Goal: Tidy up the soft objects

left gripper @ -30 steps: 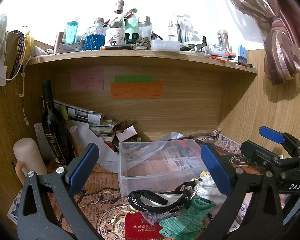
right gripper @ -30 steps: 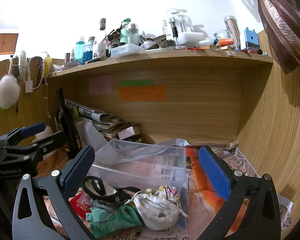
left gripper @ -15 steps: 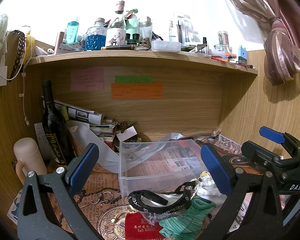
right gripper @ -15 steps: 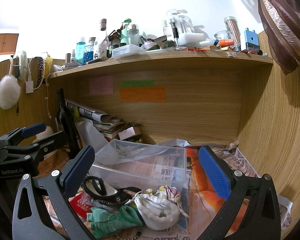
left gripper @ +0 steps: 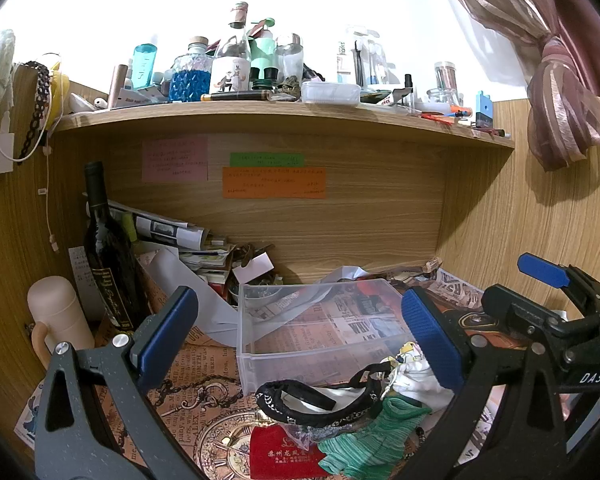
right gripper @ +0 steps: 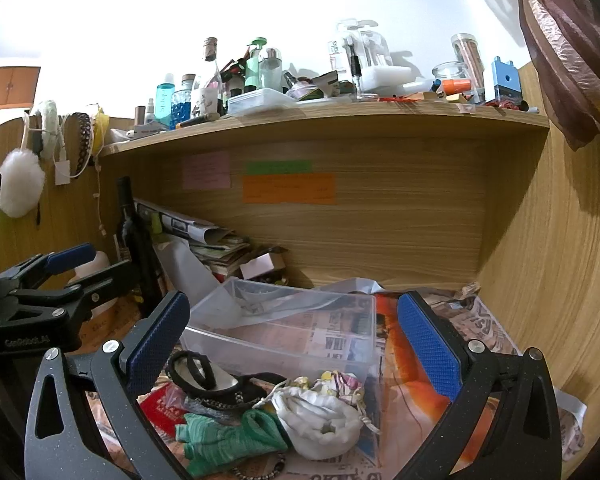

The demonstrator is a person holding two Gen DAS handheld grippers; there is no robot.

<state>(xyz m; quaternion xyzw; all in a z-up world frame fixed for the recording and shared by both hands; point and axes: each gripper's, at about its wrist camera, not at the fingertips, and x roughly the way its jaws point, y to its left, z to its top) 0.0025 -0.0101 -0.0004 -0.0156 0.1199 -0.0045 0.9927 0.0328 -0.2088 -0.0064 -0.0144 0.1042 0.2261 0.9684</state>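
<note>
A heap of soft things lies on the papered desk in front of a clear plastic bin (left gripper: pixel 320 328) (right gripper: pixel 300 332). It holds a green knitted cloth (left gripper: pixel 364 440) (right gripper: pixel 228 436), a white drawstring pouch (left gripper: pixel 412 376) (right gripper: pixel 316 416), a black band with white trim (left gripper: pixel 316 400) (right gripper: pixel 212 380) and a red pouch (left gripper: pixel 280 452) (right gripper: pixel 160 408). My left gripper (left gripper: pixel 300 336) is open and empty above the heap. My right gripper (right gripper: pixel 292 344) is open and empty above the heap and the bin. The right gripper also shows in the left wrist view (left gripper: pixel 548 320).
A dark wine bottle (left gripper: pixel 108 256) and a beige flask (left gripper: pixel 56 320) stand at the left. Rolled papers and books (left gripper: pixel 172 236) pile up behind the bin. A crowded shelf (left gripper: pixel 284 116) runs overhead. A wooden wall (right gripper: pixel 560 260) closes the right side.
</note>
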